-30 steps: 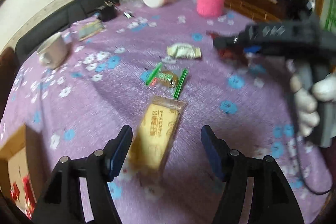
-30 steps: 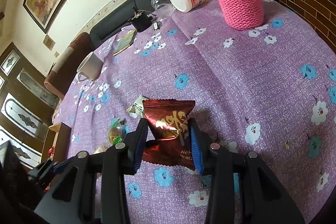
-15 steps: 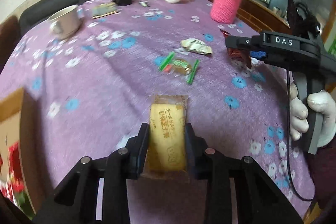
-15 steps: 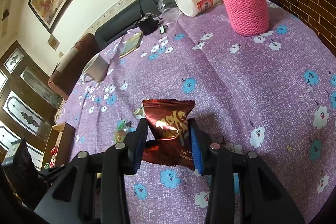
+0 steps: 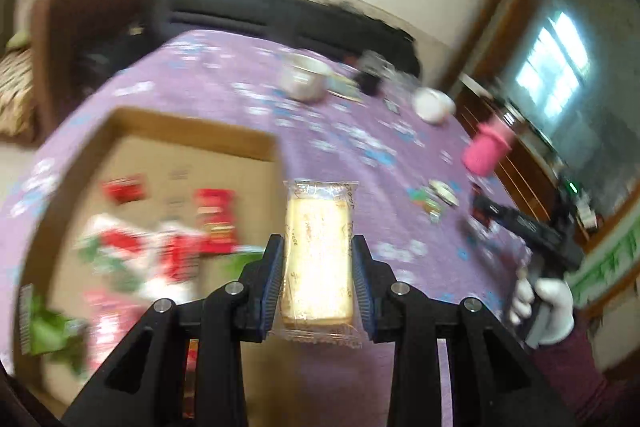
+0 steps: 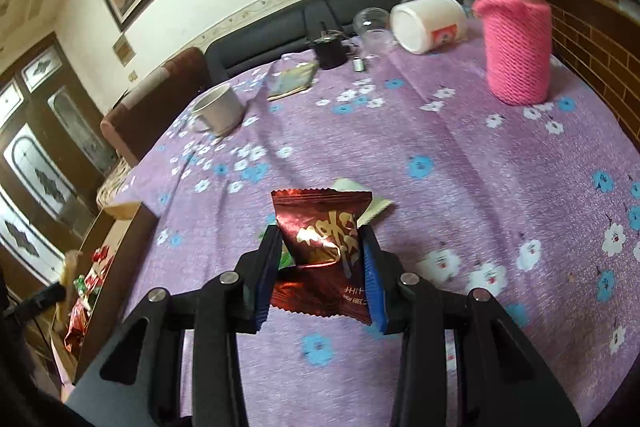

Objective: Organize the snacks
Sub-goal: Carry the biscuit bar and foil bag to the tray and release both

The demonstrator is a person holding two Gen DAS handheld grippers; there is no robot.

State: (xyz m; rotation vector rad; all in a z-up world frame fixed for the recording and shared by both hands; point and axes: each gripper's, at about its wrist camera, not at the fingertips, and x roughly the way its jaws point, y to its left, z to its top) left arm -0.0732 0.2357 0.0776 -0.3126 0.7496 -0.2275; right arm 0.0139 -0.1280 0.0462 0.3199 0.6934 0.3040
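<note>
Two packets held, one per claw. Left claw (image 5: 318, 281) clamped on the cracker pack (image 5: 318, 259), pads on its long edges; pack off the tabletop (image 5: 224, 67), just right of the box (image 5: 192, 139) rim. Right claw (image 6: 320, 267) clamped on the red pack (image 6: 324, 243), also lifted, well apart from the box (image 6: 120, 223), which sits at the far left edge of that view.

Orientation: cracker pack's long axis runs straight out along the fingers, one crimped end pointing away from the camera, the other hanging behind the pads. Red pack likewise points its crimped top forward, but its body is creased and twisted between the pads, lower end kinked to the right.

Risks (judgement):
- Left view heavily blurred, so the claw looks to be moving fast. A release at speed could throw the cracker pack past the rim.
- Box already holds several wrappers (image 5: 168, 251); a flat pack dropped on the pile may slide off.
- Hard squeeze on long edges could crack the cracker.
- Red pack's glossy film, gripped on a crease, could slip out in transit.
- Both claws heading for one box: collision possible.
</note>
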